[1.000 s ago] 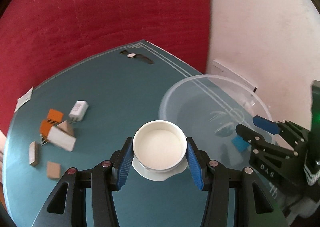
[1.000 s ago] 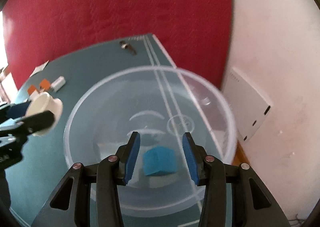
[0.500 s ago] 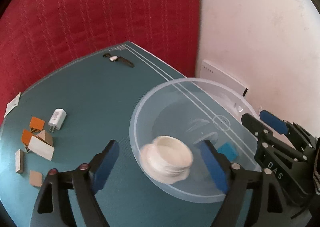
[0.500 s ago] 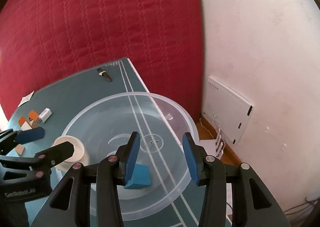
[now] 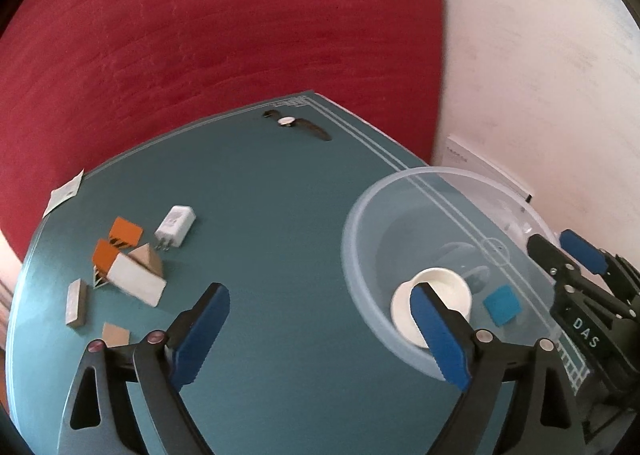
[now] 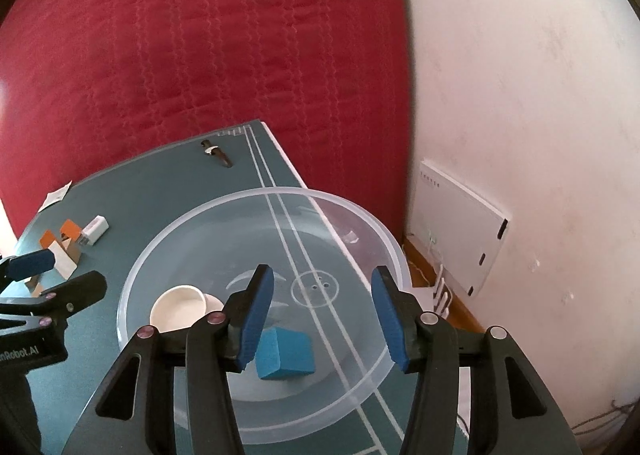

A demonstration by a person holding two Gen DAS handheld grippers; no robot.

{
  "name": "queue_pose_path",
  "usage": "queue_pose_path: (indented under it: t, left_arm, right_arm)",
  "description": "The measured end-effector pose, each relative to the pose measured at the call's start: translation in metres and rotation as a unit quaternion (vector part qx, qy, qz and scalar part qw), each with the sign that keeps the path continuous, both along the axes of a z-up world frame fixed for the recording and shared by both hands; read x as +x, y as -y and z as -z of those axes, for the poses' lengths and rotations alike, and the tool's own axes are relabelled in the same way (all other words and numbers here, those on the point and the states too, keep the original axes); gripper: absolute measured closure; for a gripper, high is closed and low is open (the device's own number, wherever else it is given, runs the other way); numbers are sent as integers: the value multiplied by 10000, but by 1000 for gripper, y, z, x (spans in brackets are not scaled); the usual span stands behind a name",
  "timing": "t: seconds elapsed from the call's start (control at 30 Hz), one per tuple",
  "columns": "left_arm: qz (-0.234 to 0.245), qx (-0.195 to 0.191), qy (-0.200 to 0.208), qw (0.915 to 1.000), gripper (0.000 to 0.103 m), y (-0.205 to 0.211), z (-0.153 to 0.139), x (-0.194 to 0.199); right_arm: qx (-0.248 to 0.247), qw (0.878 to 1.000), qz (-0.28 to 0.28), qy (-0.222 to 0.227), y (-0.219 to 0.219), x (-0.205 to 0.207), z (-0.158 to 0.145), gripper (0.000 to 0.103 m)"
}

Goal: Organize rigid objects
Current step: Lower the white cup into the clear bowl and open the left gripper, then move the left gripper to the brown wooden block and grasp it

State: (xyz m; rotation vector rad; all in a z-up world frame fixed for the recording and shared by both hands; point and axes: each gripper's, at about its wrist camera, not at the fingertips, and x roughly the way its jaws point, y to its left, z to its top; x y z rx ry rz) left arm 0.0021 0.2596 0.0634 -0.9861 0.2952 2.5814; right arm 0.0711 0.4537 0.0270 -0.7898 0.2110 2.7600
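A clear plastic bowl [image 5: 362,255] [image 6: 360,215] stands at the right edge of the teal table. Inside it lie a white round cup [image 5: 444,291] [image 6: 180,307] and a blue block [image 5: 502,305] [image 6: 286,353]. My left gripper [image 5: 320,319] is open and empty, to the left of the bowl above the table. My right gripper [image 6: 322,315] is open and empty, above the bowl over the blue block. On the left of the table lie a white charger [image 5: 176,227] [image 6: 94,229], orange cards [image 5: 120,241] [image 6: 60,233] and small wooden blocks [image 5: 76,303].
A wristwatch [image 5: 296,123] [image 6: 216,153] lies at the table's far edge. A paper slip [image 5: 64,193] lies at the left edge. A red quilted surface [image 5: 200,35] is behind the table, a white wall and a white box [image 6: 460,227] to the right.
My left gripper opened and let the white cup go into the bowl, then drew back to the left. My right gripper pulled back and up from the blue block.
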Motion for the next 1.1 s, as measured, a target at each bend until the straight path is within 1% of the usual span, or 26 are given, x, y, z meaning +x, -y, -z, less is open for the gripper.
queue_pose_path:
  t: [0.13, 0.37, 0.43, 0.5, 0.67, 0.9, 1.1]
  left_arm:
    - [-176, -26, -62, 9998, 9, 12, -1, 1]
    - [-374, -44, -166, 9992, 8, 27, -1, 4]
    - [-411, -53, -183, 9990, 8, 29, -1, 5]
    - [-463, -50, -193, 9987, 6, 33, 0, 5]
    - [-637, -17, -158, 9978, 3, 46, 4, 3]
    - [-860, 47, -63, 9963, 3, 68, 12, 3]
    - [-1125, 88, 88, 9936, 3, 96, 24, 1]
  right_arm:
    - [115, 9999, -6, -31, 7, 0, 0, 46]
    - [268, 9996, -68, -2, 20, 0, 1, 45]
    - [284, 9996, -87, 4, 23, 4, 2, 43]
    - [289, 9995, -97, 5, 25, 2, 2, 36]
    - [281, 9995, -149, -53, 32, 5, 1, 31]
    - [317, 9991, -264, -27, 47, 5, 0, 30]
    - [351, 9990, -295, -5, 56, 6, 0, 30]
